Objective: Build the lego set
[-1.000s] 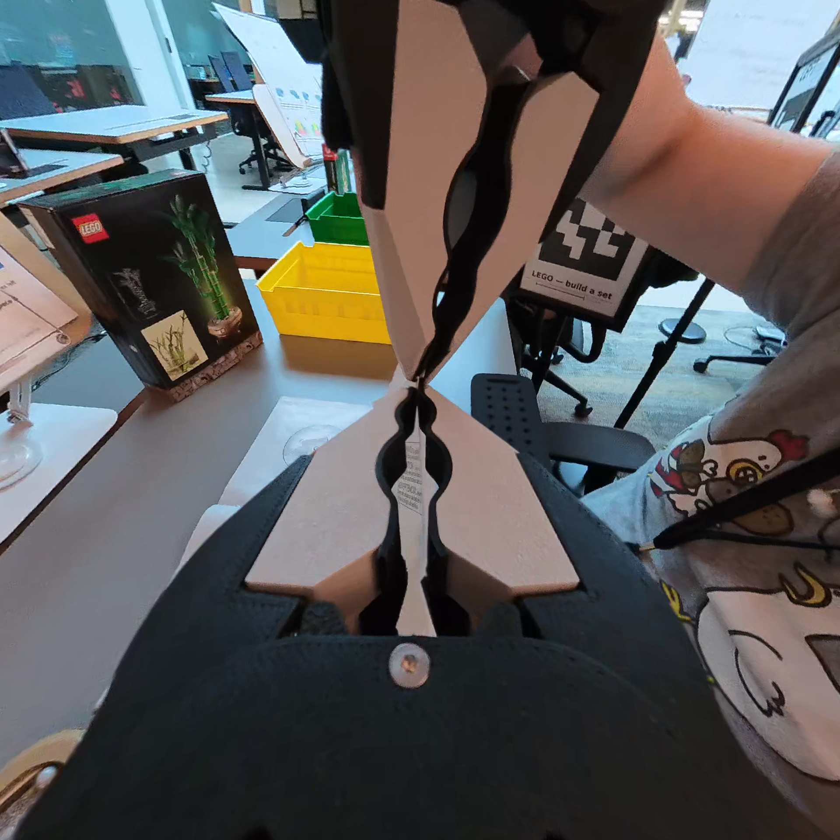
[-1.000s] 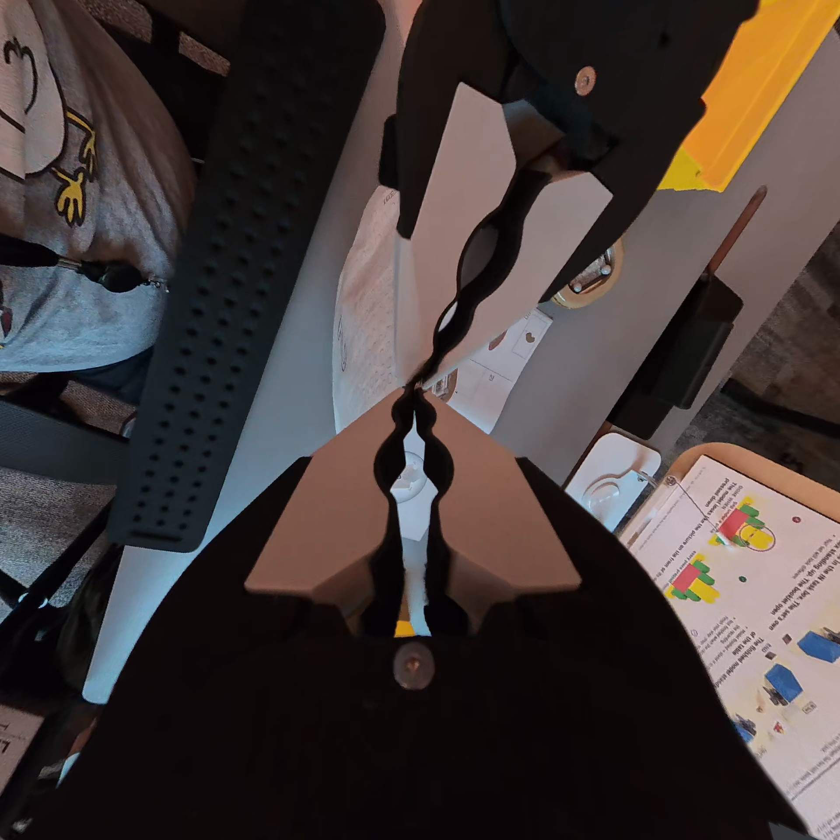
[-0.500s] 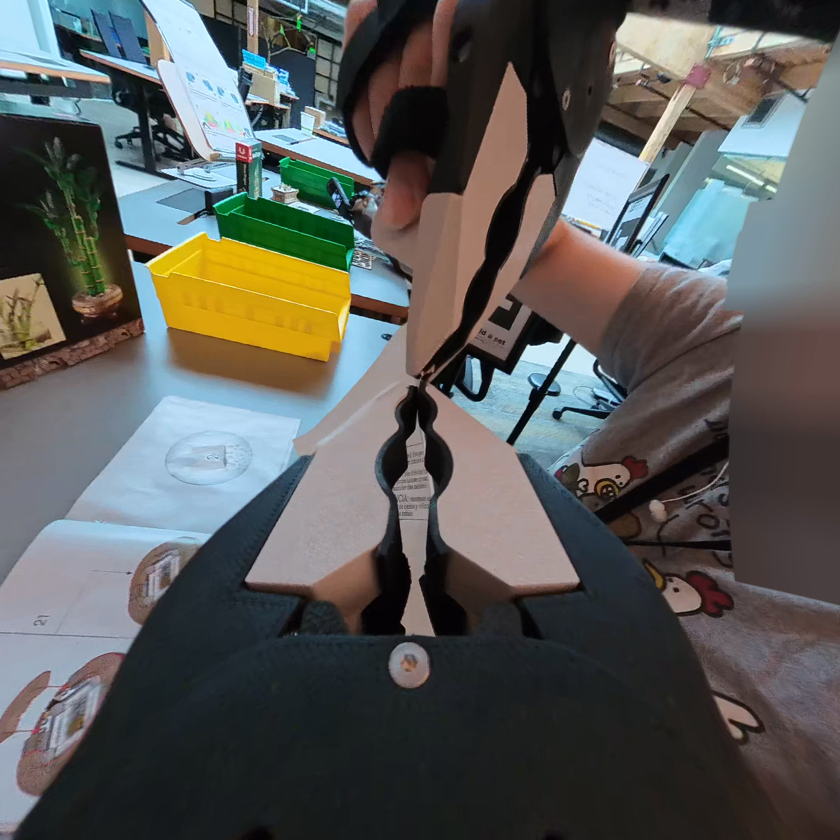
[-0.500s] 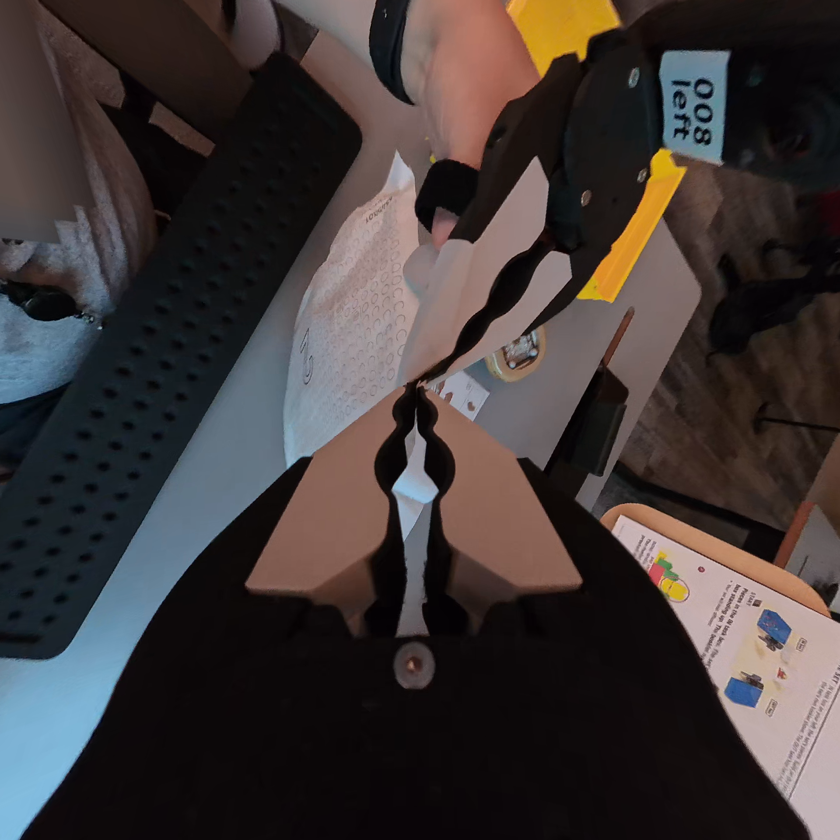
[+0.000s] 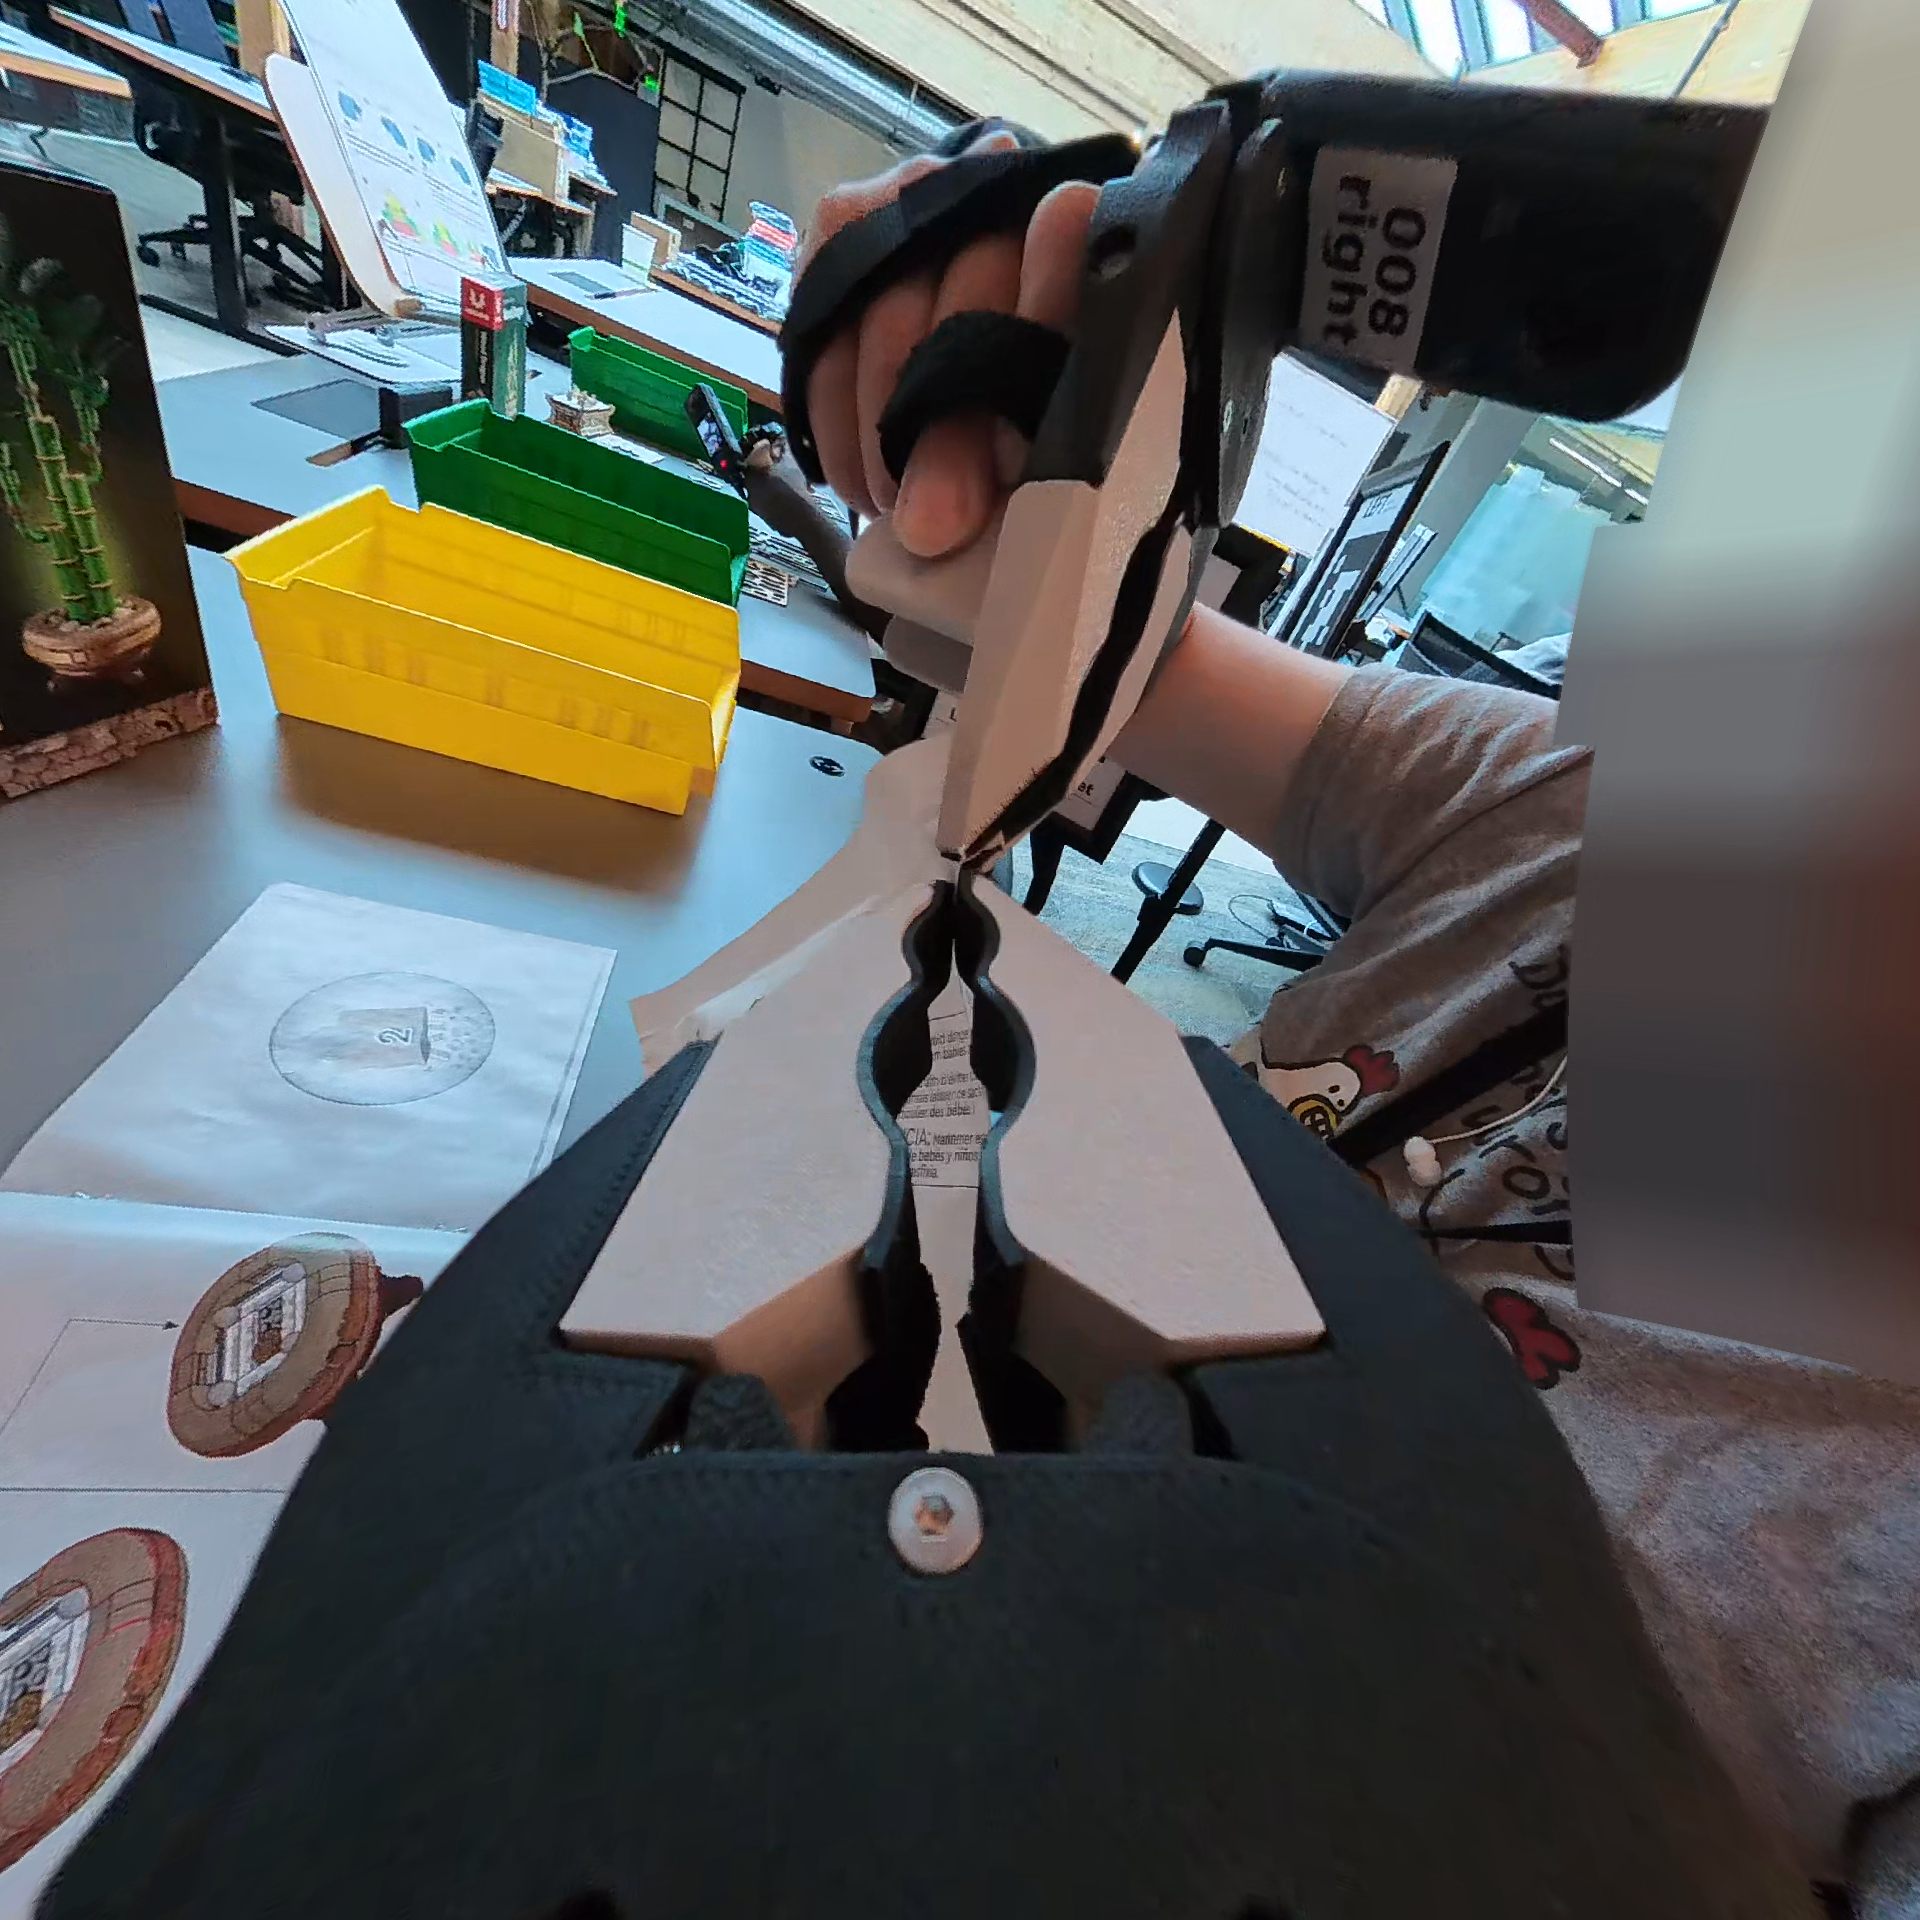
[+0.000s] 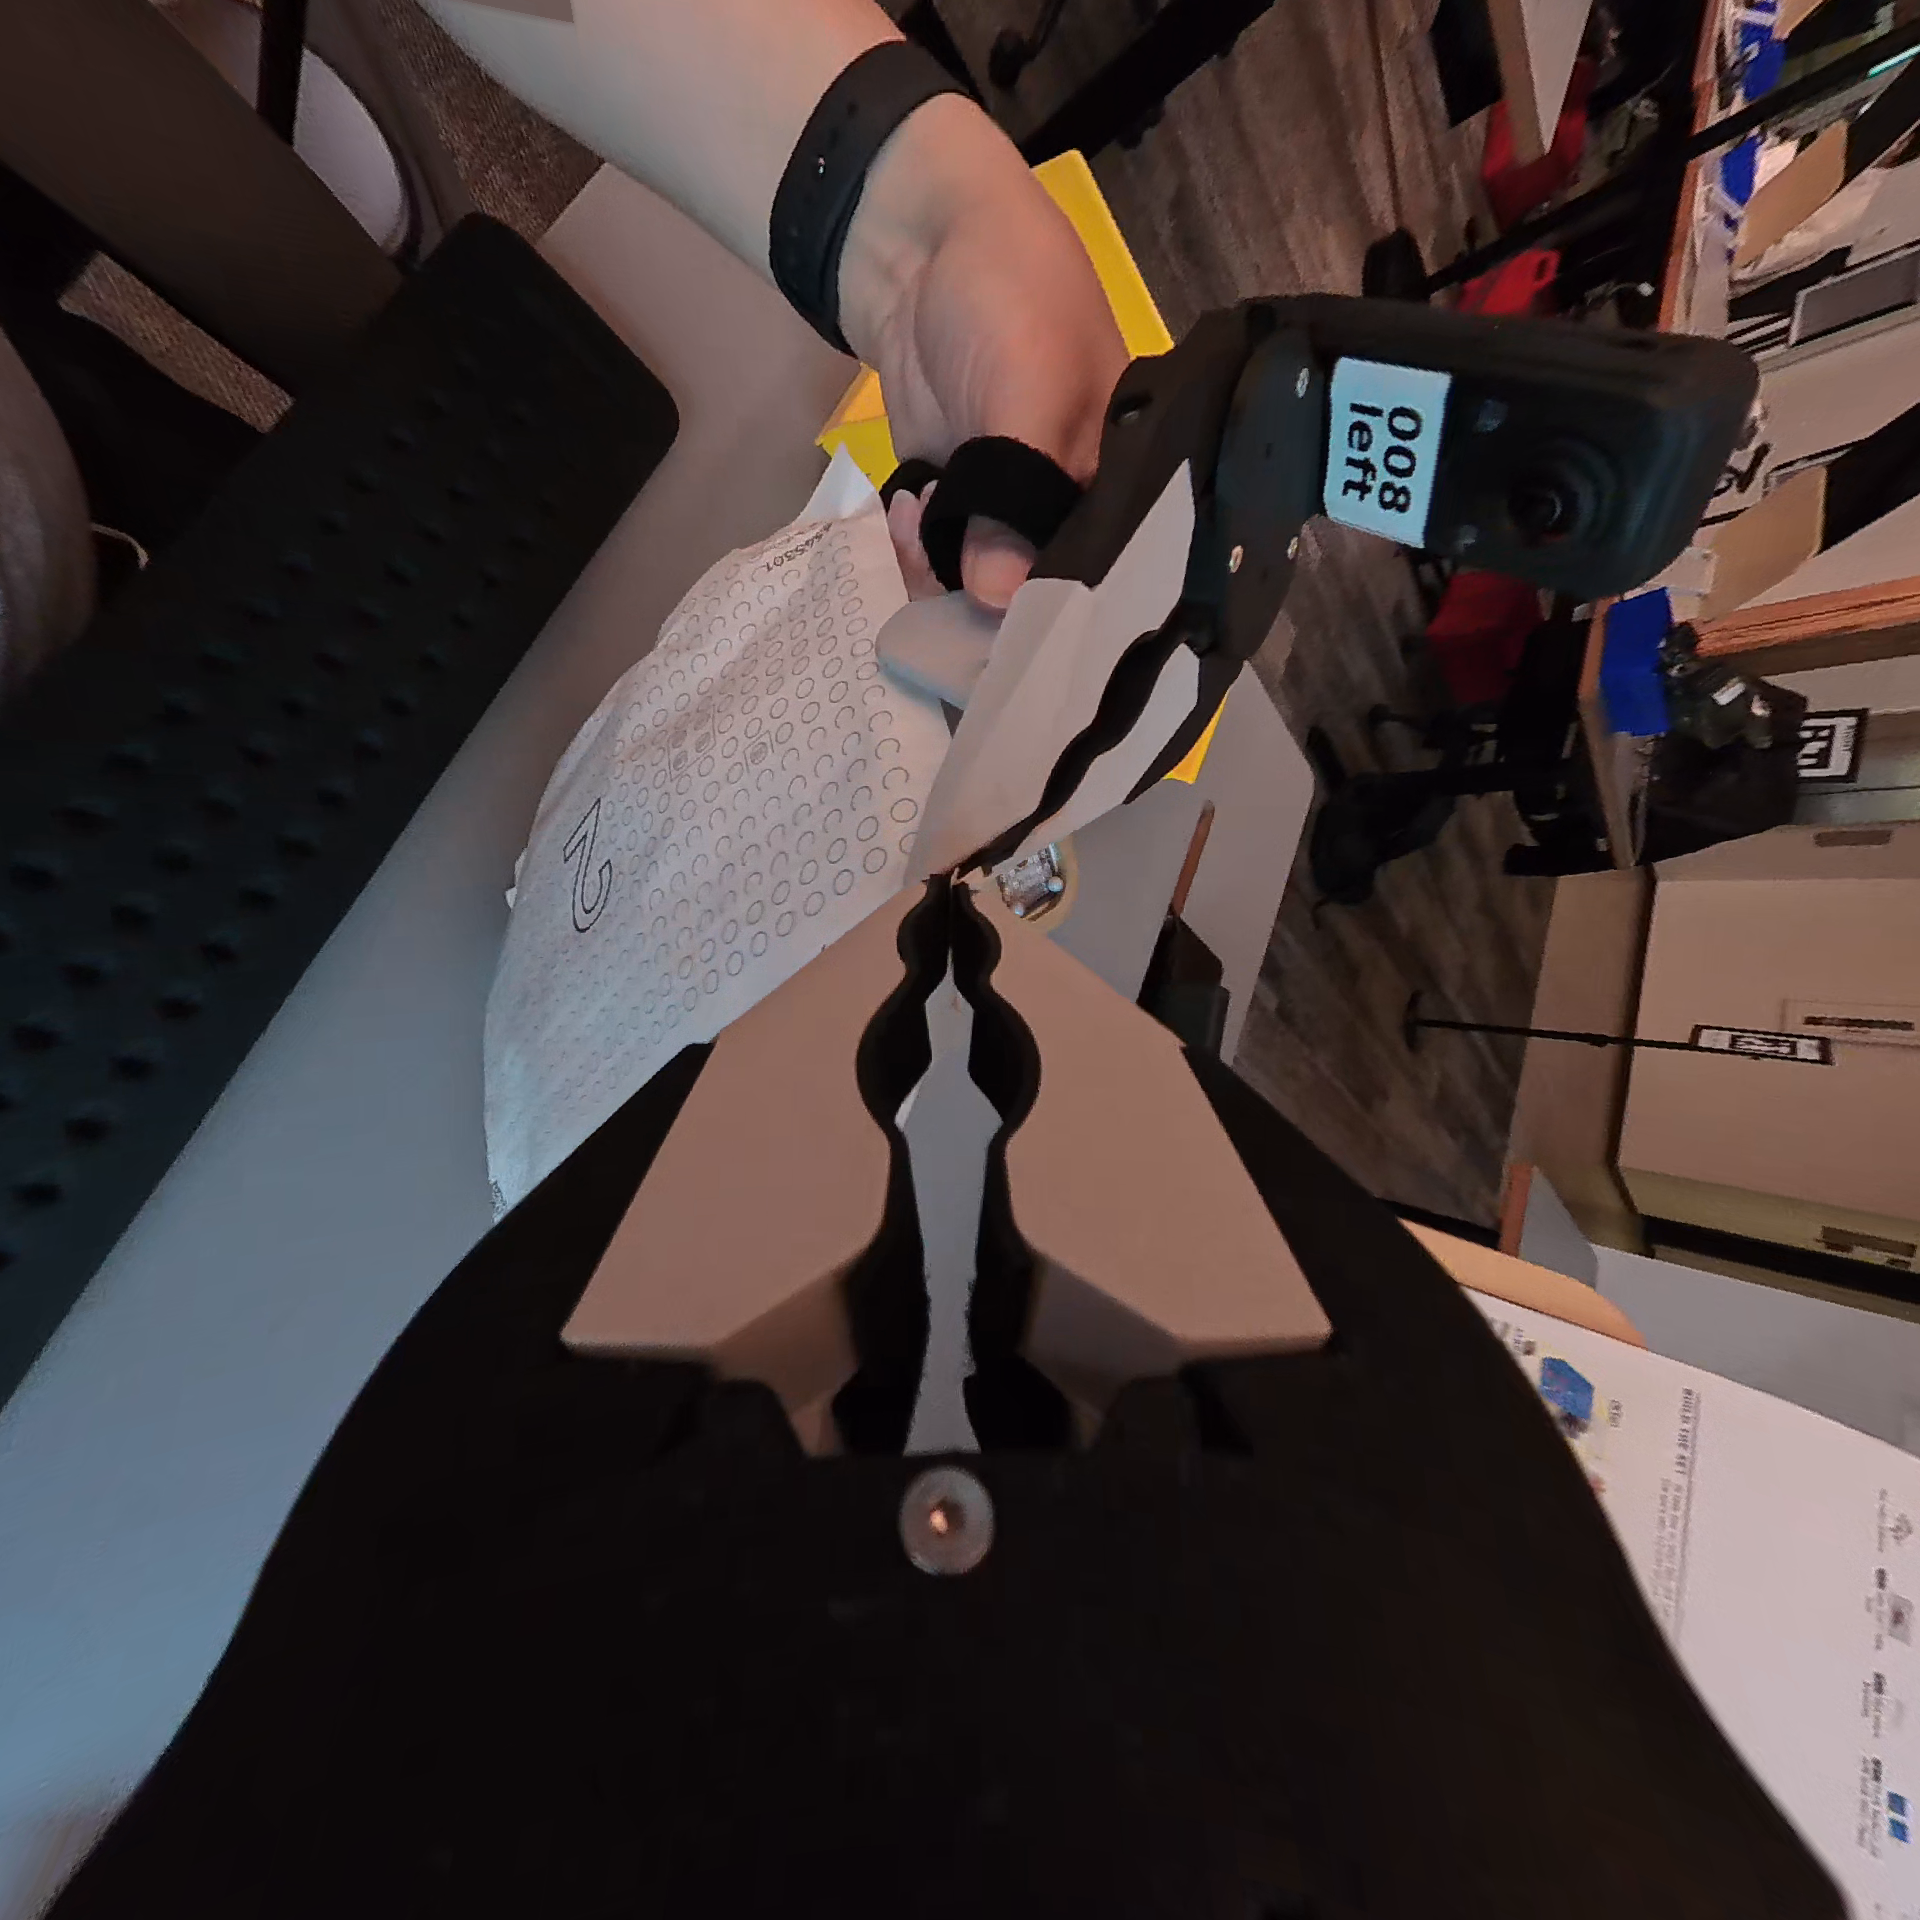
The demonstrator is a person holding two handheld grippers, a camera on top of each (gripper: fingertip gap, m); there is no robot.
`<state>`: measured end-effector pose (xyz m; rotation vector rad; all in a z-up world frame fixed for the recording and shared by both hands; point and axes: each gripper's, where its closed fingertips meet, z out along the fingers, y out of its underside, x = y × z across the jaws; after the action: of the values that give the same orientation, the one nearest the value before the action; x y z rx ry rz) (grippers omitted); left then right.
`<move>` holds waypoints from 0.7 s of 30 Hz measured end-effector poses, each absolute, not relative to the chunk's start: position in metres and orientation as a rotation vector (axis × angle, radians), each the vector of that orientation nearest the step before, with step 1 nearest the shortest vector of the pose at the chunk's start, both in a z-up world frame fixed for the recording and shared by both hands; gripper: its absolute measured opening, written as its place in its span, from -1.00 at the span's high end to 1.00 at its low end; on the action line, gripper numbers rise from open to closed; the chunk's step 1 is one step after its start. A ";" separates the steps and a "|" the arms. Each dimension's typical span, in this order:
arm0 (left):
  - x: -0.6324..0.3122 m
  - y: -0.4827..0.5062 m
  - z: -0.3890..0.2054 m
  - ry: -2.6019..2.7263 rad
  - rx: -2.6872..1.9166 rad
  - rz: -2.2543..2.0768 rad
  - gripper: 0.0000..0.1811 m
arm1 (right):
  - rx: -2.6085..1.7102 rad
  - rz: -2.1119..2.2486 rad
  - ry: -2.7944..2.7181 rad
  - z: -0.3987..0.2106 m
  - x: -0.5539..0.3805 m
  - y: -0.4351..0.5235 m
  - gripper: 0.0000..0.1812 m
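Note:
A white paper parts bag (image 6: 727,790), printed with small circles and a large numeral, hangs above the table. In the left wrist view its paper (image 5: 790,956) shows beside and between the fingers. My left gripper (image 5: 954,891) is shut on the bag's top edge. My right gripper (image 6: 948,896) is shut on the same edge. The two grippers meet tip to tip: the right one (image 5: 971,844) comes down from above in the left wrist view, and the left one (image 6: 977,860) shows in the right wrist view. A small round tan build (image 6: 1031,883) lies on the table beyond the tips.
A second flat paper bag (image 5: 343,1039) and an open instruction booklet (image 5: 156,1351) lie on the grey table (image 5: 208,831). A yellow bin (image 5: 488,634), a green bin (image 5: 582,488) and the set's black box (image 5: 73,468) stand behind. A black chair back (image 6: 260,727) and a printed sheet (image 6: 1766,1507) are nearby. Less than 4 cm separates the two grippers' tips.
Both grippers have tilted and swung while staying shut on the bag, tip to tip. The right gripper's body has leaned away to the right, and more of the bag's printed face shows.

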<state>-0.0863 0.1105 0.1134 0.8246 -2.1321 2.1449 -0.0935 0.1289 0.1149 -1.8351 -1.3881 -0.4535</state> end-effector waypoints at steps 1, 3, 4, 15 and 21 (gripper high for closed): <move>-0.086 0.110 0.114 -2.133 0.826 2.149 1.00 | -1.840 -0.444 -1.375 0.115 -0.093 0.128 1.00; -0.086 0.108 0.114 -2.148 0.826 2.137 1.00 | -1.825 -0.461 -1.378 0.116 -0.094 0.127 1.00; -0.086 0.108 0.114 -2.162 0.829 2.133 1.00 | -1.835 -0.452 -1.374 0.116 -0.093 0.127 1.00; -0.075 0.102 0.115 -2.406 0.859 2.046 1.00 | -2.332 -0.135 -1.406 0.112 -0.081 0.118 1.00; -0.070 0.105 0.112 -2.496 0.874 2.069 1.00 | -2.371 -0.212 -1.443 0.111 -0.077 0.123 1.00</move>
<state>-0.0695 0.1048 0.1125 0.8738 -2.4957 2.0687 -0.0774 0.1227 0.1108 -2.3710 -1.4432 -0.2122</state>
